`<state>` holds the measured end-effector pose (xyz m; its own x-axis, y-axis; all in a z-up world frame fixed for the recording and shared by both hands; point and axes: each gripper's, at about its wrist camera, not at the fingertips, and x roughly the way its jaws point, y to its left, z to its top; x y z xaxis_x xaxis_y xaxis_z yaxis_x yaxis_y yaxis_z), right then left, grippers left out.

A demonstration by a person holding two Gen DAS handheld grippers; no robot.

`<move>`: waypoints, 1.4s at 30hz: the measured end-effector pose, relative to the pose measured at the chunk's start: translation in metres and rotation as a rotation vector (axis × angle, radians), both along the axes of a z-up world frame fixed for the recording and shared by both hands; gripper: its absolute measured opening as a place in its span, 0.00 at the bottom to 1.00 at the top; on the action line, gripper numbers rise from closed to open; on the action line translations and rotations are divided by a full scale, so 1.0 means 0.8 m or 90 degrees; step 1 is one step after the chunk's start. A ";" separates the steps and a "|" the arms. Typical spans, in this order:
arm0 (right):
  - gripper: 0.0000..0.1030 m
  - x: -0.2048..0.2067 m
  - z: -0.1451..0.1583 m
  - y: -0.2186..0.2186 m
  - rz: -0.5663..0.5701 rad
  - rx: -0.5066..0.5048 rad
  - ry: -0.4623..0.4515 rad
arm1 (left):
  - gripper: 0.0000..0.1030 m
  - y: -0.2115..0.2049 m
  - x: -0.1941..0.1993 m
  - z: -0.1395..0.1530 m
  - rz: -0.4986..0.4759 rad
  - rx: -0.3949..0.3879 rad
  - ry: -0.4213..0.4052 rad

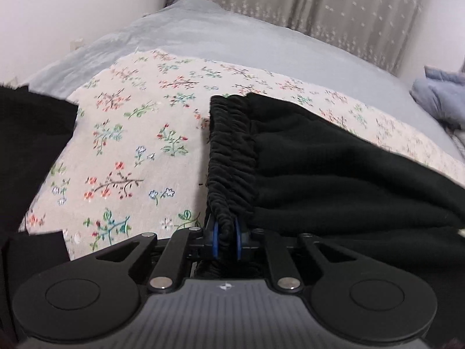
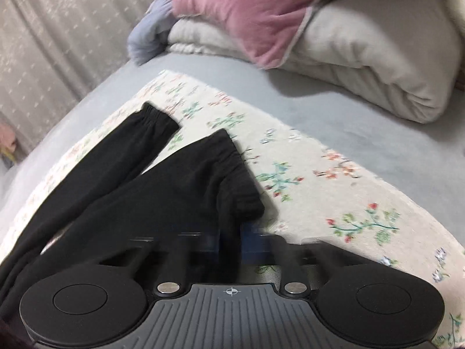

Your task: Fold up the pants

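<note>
Black pants (image 1: pixel 319 163) lie on a floral cloth (image 1: pixel 130 145) on the bed. In the left wrist view the gathered elastic waistband (image 1: pixel 229 157) runs away from me, and my left gripper (image 1: pixel 226 241) is shut on its near end. In the right wrist view the two legs with elastic cuffs (image 2: pixel 157 122) spread across the floral cloth (image 2: pixel 334 203). My right gripper (image 2: pixel 229 244) is blurred and holds the near leg's hem (image 2: pixel 232 180), with black fabric between its fingers.
A grey bedsheet (image 1: pixel 232 40) lies under the cloth. A pink pillow (image 2: pixel 247 8) and a folded white duvet (image 2: pixel 377 58) lie at the bed's far end. A blue-grey cloth (image 1: pixel 438 93) lies at the right. A curtain (image 1: pixel 334 3) hangs behind.
</note>
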<state>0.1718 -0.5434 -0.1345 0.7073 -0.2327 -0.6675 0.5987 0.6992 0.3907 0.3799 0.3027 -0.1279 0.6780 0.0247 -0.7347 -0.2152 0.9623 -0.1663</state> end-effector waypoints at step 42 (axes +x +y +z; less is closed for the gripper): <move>0.86 0.334 0.045 -0.040 0.361 -0.311 0.051 | 0.71 -0.067 0.174 -0.007 0.029 0.142 0.010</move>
